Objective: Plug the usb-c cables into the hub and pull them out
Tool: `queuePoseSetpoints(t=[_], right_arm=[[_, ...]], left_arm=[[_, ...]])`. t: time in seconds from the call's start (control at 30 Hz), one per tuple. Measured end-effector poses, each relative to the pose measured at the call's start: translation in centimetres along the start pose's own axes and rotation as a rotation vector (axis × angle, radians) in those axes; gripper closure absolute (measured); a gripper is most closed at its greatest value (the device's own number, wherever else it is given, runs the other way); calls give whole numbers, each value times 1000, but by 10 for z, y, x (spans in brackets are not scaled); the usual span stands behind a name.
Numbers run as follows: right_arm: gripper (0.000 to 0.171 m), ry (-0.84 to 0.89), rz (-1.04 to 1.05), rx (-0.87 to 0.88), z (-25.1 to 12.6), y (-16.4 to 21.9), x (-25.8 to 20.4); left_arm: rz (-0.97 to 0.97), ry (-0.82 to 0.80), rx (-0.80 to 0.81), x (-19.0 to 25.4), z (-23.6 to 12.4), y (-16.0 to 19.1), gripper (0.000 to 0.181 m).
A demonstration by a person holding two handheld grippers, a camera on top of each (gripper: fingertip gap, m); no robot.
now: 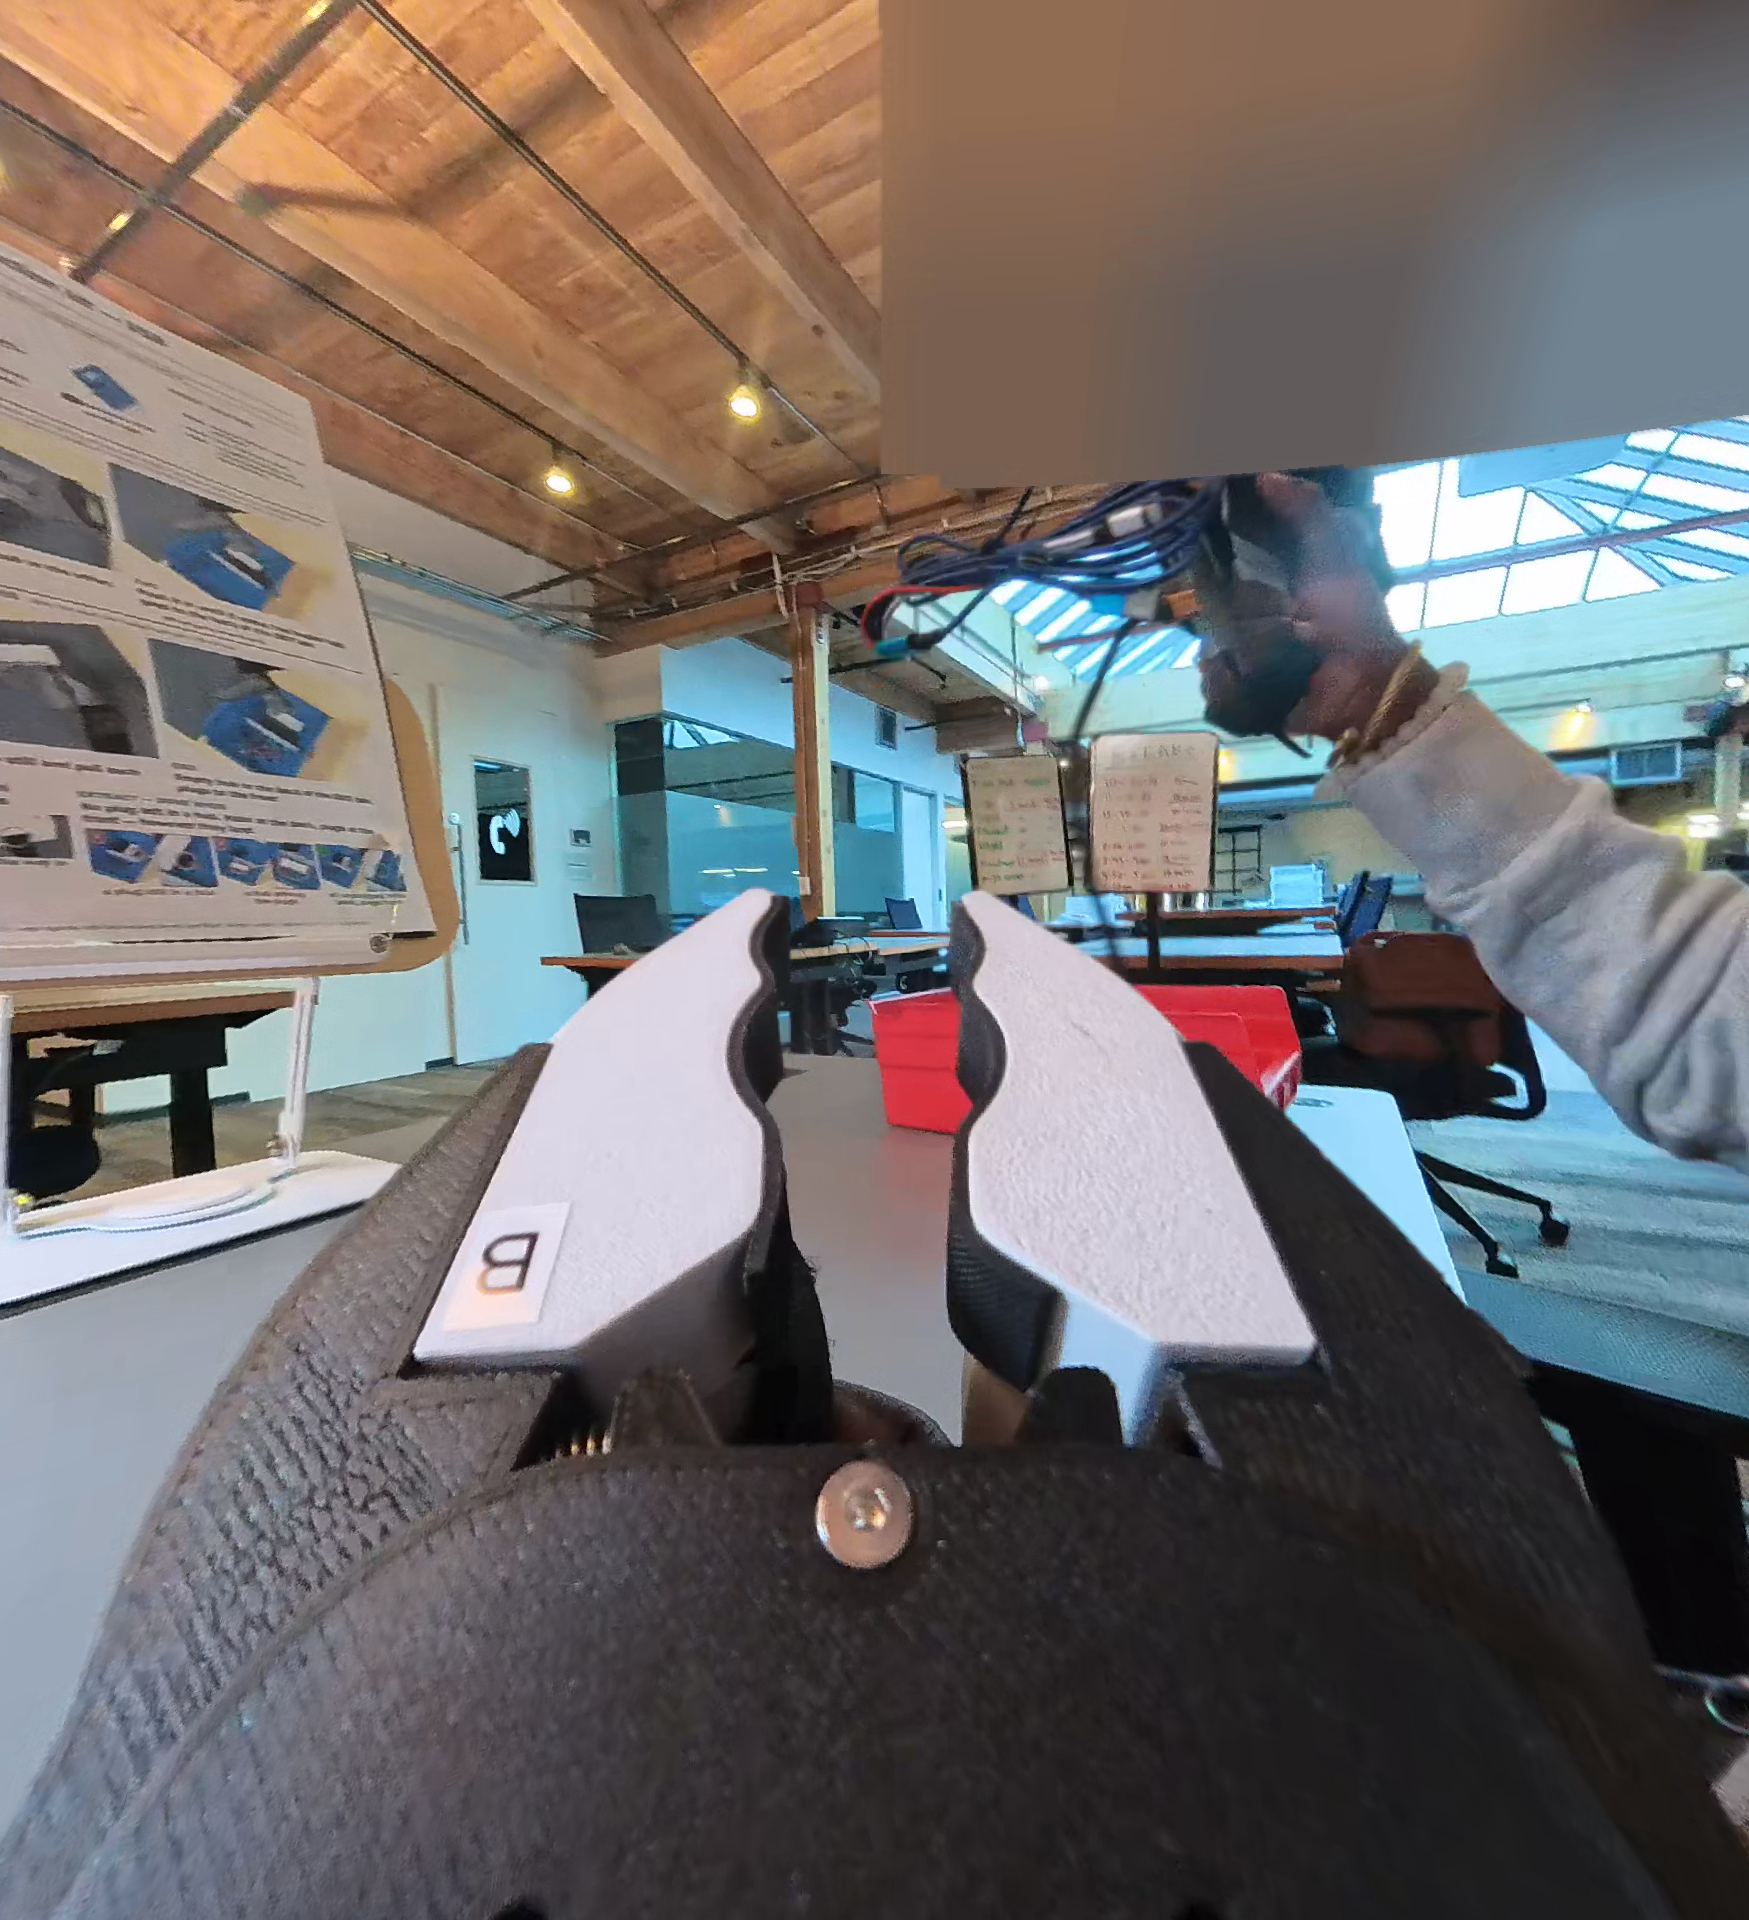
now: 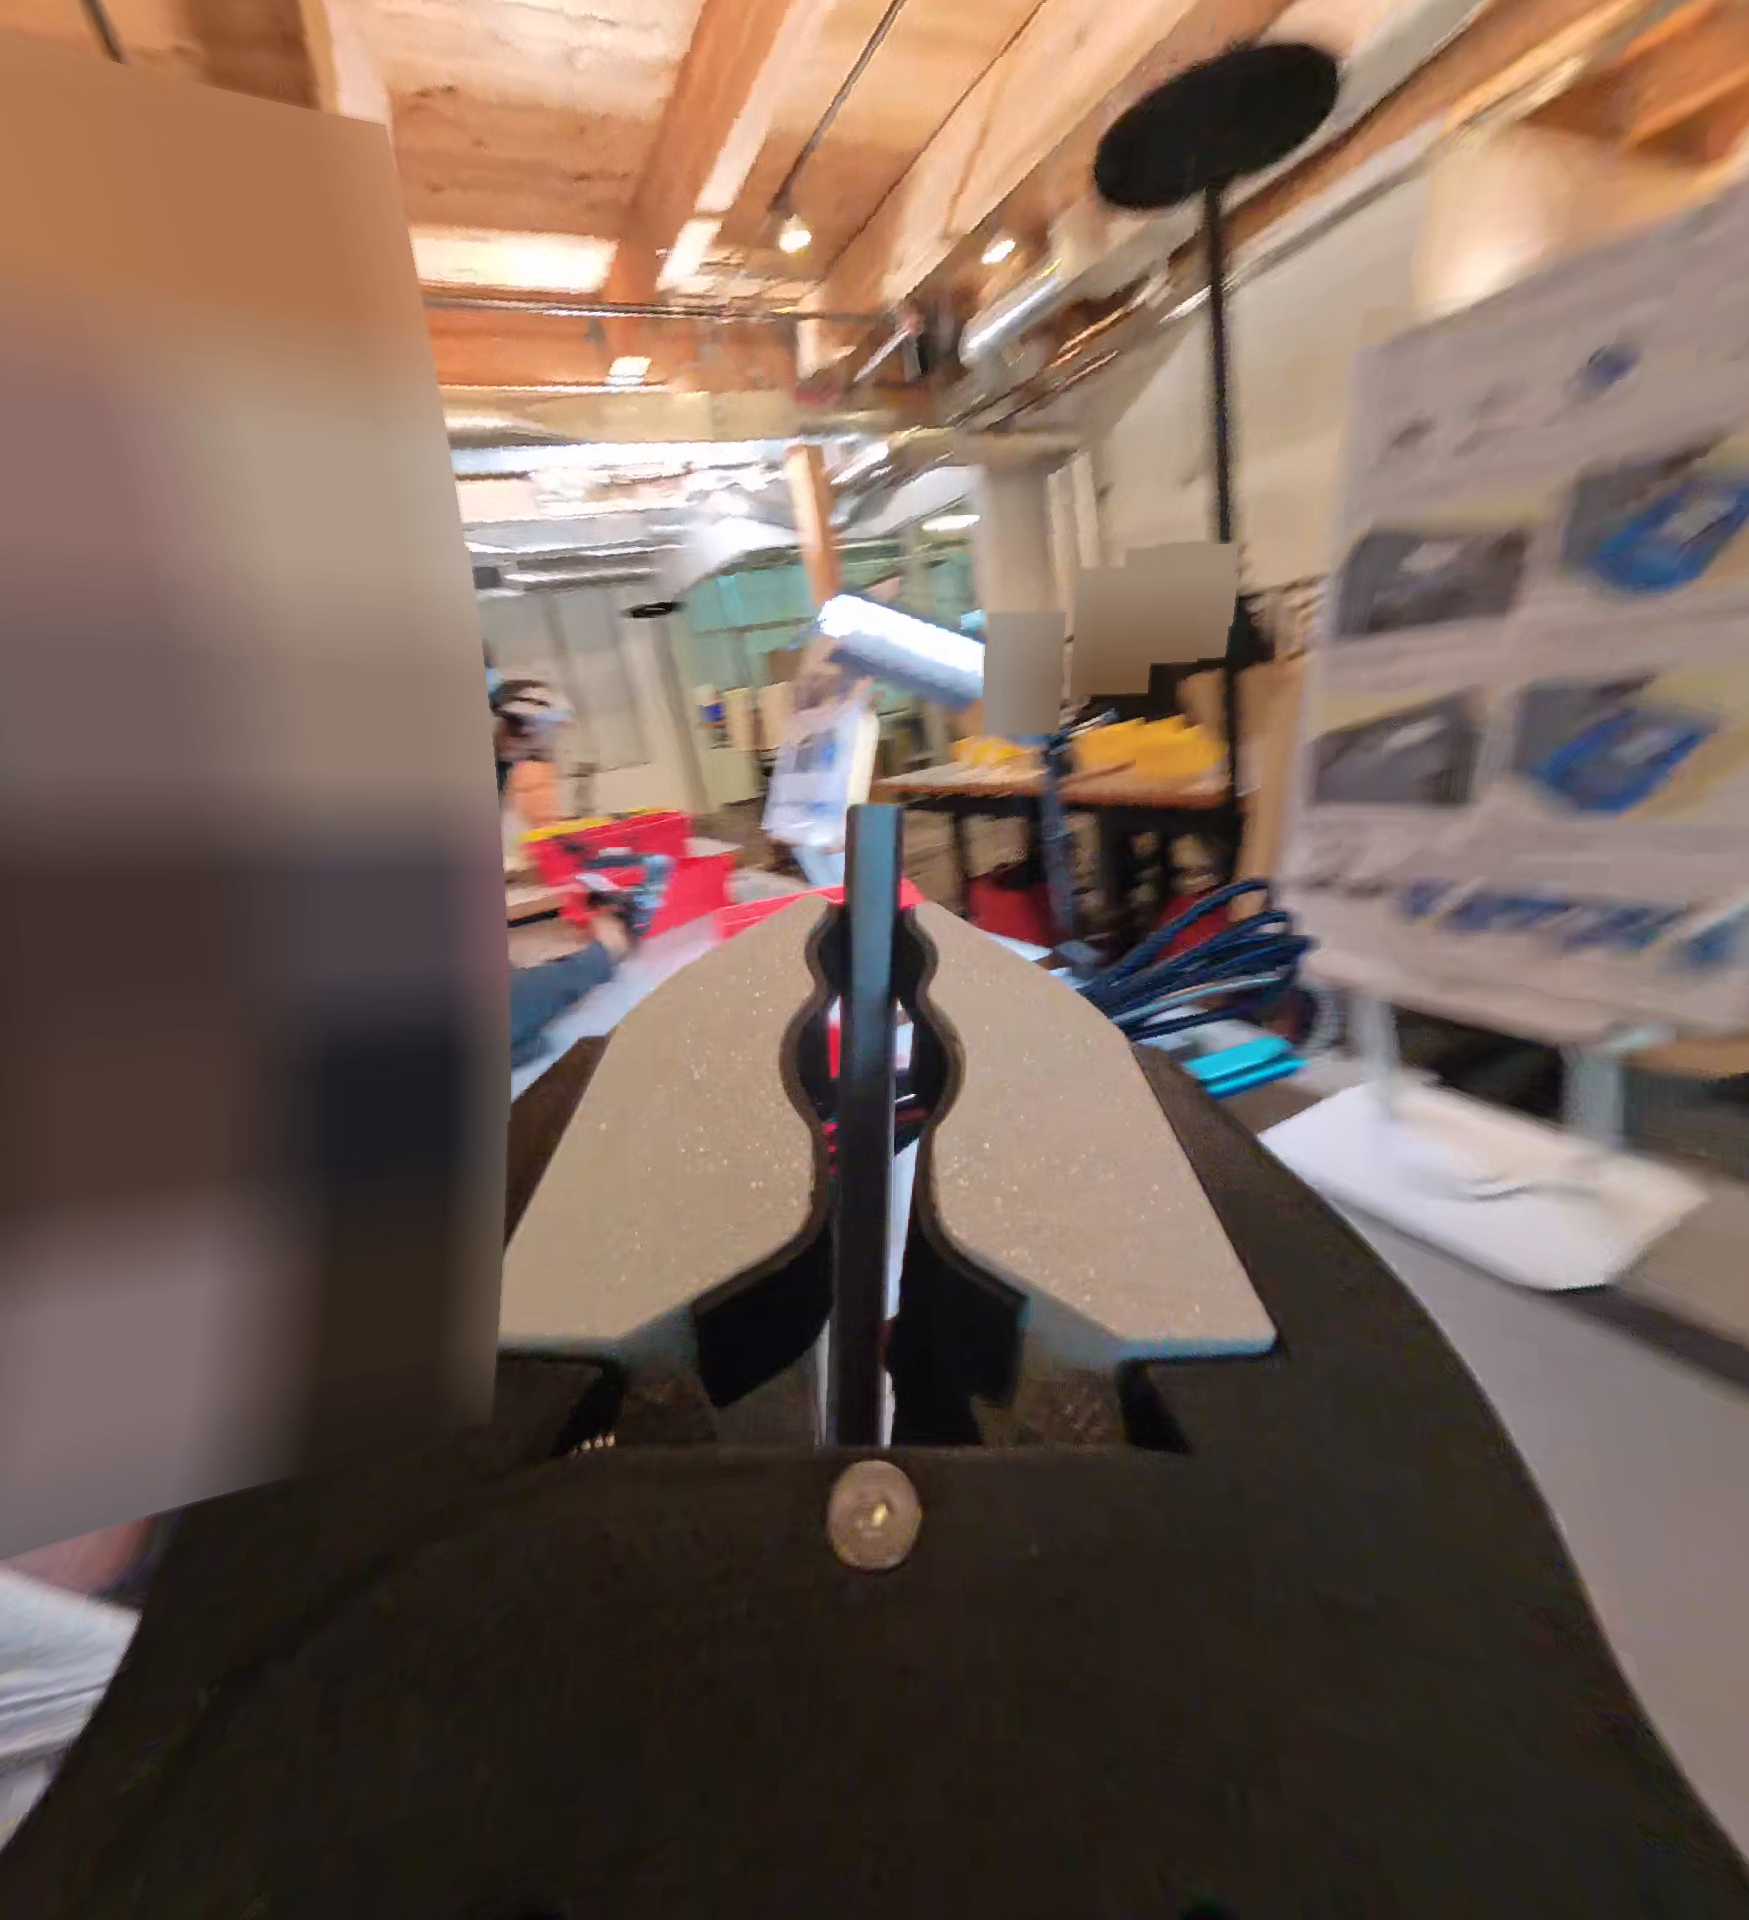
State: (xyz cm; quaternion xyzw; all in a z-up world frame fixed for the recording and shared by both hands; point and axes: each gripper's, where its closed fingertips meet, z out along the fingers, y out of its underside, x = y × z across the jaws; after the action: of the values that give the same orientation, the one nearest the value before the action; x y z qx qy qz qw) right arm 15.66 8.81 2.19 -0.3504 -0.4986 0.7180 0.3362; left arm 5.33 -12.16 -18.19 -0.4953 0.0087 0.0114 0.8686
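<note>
My left gripper (image 1: 865,914) is open and empty, low over the grey table (image 1: 70,1507). Up at the right of the left wrist view, a person's hand (image 1: 1296,644) holds a dark object high in the air, and a bundle of blue cables (image 1: 1036,561) hangs from it. In the blurred right wrist view, my right gripper (image 2: 872,914) is shut on a thin dark flat piece (image 2: 870,1143) seen edge-on, which sticks out past the fingertips. I cannot tell what this piece is. Blue cables (image 2: 1202,966) show to the right beyond the fingers, with a cyan piece (image 2: 1244,1065) below them.
An instruction board on a white stand (image 1: 122,675) stands at the left of the table; it also shows in the right wrist view (image 2: 1576,623). A red bin (image 1: 911,1060) sits beyond my left fingers. A white sheet (image 1: 1369,1143) lies at the right. Desks and chairs stand behind. Left tips to right tips: about 30 centimeters.
</note>
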Motion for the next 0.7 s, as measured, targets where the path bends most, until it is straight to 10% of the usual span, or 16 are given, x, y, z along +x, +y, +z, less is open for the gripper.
queuePoseSetpoints(t=[0.33,0.7], right_arm=[[162,739,-859,-37,-100,-124,82],[162,788,-747,-292,-163,-20,161]], left_arm=[[3,-44,-6,-7,-1,1,152],[-4,-59,-19,-10,-1,4,152]])
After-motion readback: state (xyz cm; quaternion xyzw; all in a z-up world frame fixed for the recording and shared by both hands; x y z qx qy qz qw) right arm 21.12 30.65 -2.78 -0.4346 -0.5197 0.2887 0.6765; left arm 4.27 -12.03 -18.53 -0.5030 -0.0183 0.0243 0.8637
